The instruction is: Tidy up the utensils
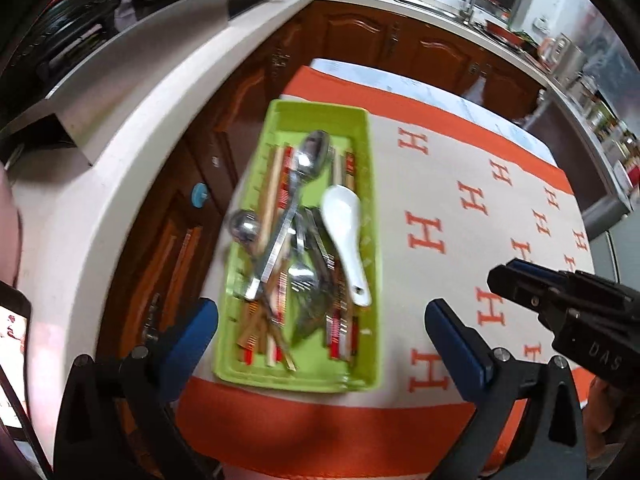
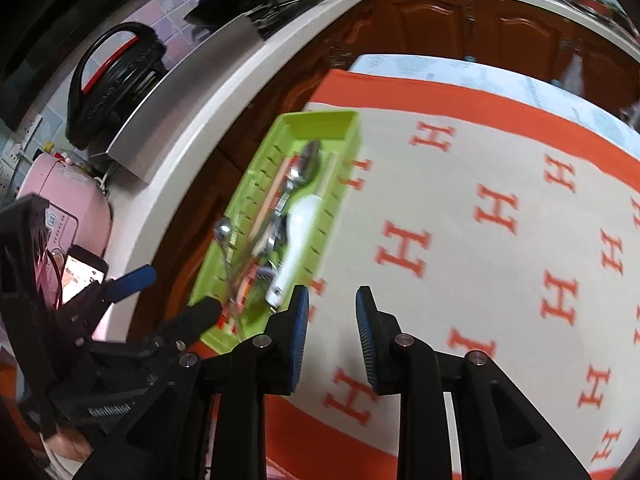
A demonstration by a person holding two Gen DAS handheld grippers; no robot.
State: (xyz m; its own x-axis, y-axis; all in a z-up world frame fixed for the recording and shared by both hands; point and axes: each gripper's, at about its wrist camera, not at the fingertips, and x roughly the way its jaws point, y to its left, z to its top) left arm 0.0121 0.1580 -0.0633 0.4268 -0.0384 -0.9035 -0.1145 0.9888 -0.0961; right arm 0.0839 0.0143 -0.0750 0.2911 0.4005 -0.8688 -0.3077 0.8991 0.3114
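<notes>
A green slotted tray [image 1: 320,112] lies on the tablecloth near its left edge, holding a jumble of utensils. In it are a white ceramic spoon [image 1: 344,232], a large metal spoon [image 1: 316,154], a fork [image 1: 302,276] and several chopsticks [image 1: 276,184]. A smaller metal spoon [image 1: 242,226] pokes over the tray's left rim. My left gripper [image 1: 320,320] hovers wide open over the tray's near end and holds nothing. In the right wrist view, my right gripper [image 2: 332,308] is partly open and empty, just right of the tray [image 2: 320,124] by the white spoon's [image 2: 296,236] handle.
The cream tablecloth [image 1: 460,160] with orange H letters stretches to the right of the tray. A white counter [image 1: 140,120] over brown cabinets curves around the left and far sides. A phone [image 2: 84,276], a pink appliance [image 2: 64,192] and a black cooker [image 2: 116,80] stand at left.
</notes>
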